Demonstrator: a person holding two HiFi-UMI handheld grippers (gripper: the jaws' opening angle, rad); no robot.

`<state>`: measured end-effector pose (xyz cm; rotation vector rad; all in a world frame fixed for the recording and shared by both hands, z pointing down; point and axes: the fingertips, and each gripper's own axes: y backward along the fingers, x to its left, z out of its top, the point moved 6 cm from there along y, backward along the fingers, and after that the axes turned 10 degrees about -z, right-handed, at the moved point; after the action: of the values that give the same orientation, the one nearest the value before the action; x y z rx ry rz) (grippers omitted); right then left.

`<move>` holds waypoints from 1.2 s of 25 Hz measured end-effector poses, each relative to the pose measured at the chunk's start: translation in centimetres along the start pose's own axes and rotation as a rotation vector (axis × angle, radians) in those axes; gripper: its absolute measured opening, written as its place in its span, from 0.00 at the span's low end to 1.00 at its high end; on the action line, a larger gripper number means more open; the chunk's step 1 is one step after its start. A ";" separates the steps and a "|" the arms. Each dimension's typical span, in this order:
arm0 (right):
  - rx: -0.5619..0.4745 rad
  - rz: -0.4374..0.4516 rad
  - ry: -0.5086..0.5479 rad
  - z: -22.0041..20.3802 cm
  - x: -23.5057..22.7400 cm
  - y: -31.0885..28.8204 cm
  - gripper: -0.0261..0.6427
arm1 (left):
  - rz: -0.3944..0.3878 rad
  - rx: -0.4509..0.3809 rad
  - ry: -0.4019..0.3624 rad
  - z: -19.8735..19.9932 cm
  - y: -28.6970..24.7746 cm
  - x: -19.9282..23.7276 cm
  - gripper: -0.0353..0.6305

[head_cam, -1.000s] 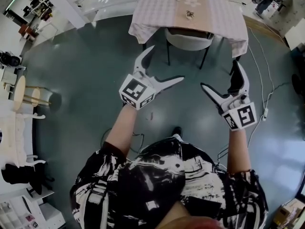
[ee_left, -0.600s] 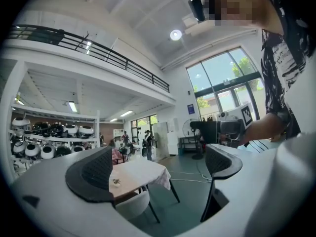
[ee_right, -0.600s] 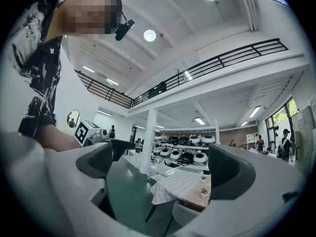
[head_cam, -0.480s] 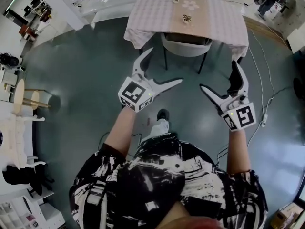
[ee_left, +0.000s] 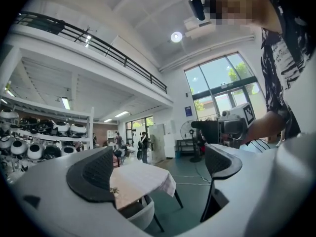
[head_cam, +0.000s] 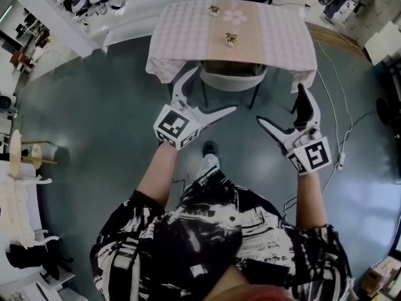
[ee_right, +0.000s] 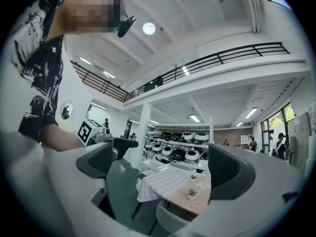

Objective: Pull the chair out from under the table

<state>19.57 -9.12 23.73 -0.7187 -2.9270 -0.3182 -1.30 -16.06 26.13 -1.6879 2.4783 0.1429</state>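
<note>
Standing short of the counter point(head_cam: 188, 24), the person holds both claws out ahead, and neither touches anything. Left claw point(head_cam: 212, 91): jaws spread wide with nothing between them, and its own view shows only floor and the counter beyond. Right claw point(head_cam: 280, 104): likewise gaping and empty. The chair point(head_cam: 232, 81) is pushed in under the middle of the counter's near edge. Only its pale curved back and dark legs point(head_cam: 254, 96) show below the hem of the checked cloth point(head_cam: 163, 68). The left claw sits close to the left end of the chair back, and the right claw is nearer the counter's near-right corner. By my reading, the approach is under way and no grip has been taken.

Risks noted:
- The cloth hangs right at the chair back. A claw closing there could pinch the hem, and the pull would then drag the cloth and upset the small ornaments point(head_cam: 232, 39) on top.
- A hold at one end of the curved back may slip, or swing the chair into a counter leg.
- The person's shoe point(head_cam: 210, 148) stands in the chair's likely path, so a brisk pull could run the chair onto it.
</note>
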 end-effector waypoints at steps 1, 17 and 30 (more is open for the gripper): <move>0.006 -0.004 0.001 -0.2 -0.6 -1.2 0.90 | -0.007 0.000 0.005 -0.3 -0.6 1.4 0.90; 0.070 -0.054 0.021 -4.9 -7.3 -23.5 0.90 | -0.126 0.055 -0.003 -5.4 -6.9 24.6 0.90; 0.199 0.003 -0.014 -11.2 -11.8 -28.4 0.90 | -0.197 0.201 -0.016 -11.2 -12.3 28.7 0.90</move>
<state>17.33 -41.54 27.74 -0.6976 -2.9145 -0.0202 -0.89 -48.69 32.33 -1.8206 2.2125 -0.1101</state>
